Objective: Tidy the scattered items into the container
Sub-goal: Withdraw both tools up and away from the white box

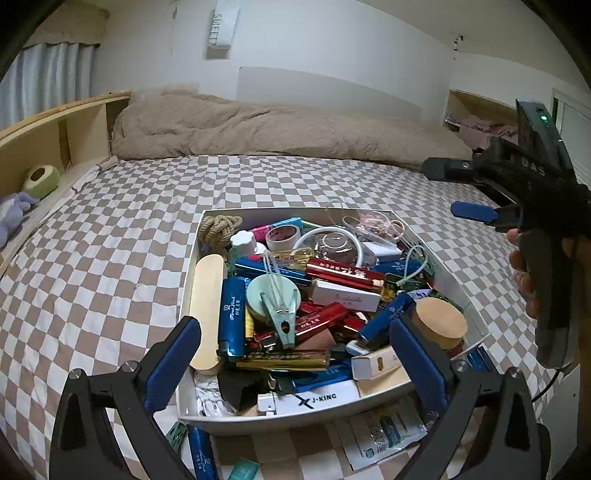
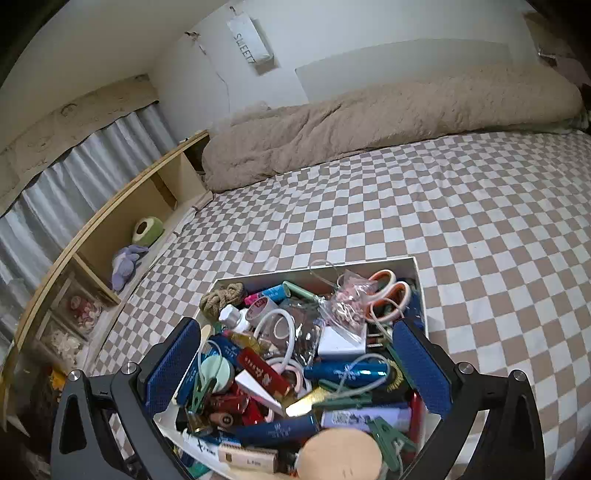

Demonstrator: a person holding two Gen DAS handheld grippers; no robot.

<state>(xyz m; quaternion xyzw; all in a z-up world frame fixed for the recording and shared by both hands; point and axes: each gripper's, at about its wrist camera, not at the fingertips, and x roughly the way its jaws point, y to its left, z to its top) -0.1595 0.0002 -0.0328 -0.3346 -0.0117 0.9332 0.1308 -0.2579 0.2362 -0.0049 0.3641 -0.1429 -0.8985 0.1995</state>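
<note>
This is a bedroom in a home. A wide bed point(image 2: 424, 206) fills both views, covered with a brown-and-white checked sheet, and a rumpled beige duvet point(image 1: 258, 125) lies along its far edge against a plain white wall. A pale wooden shelf unit point(image 2: 122, 218) runs along one side of the bed and holds a purple soft toy point(image 2: 125, 264) and a green round toy point(image 2: 147, 229). Grey curtains point(image 2: 85, 177) hang behind the shelf, and a white hanging box lettered "SWEET" point(image 1: 221, 27) is fixed to the wall
</note>
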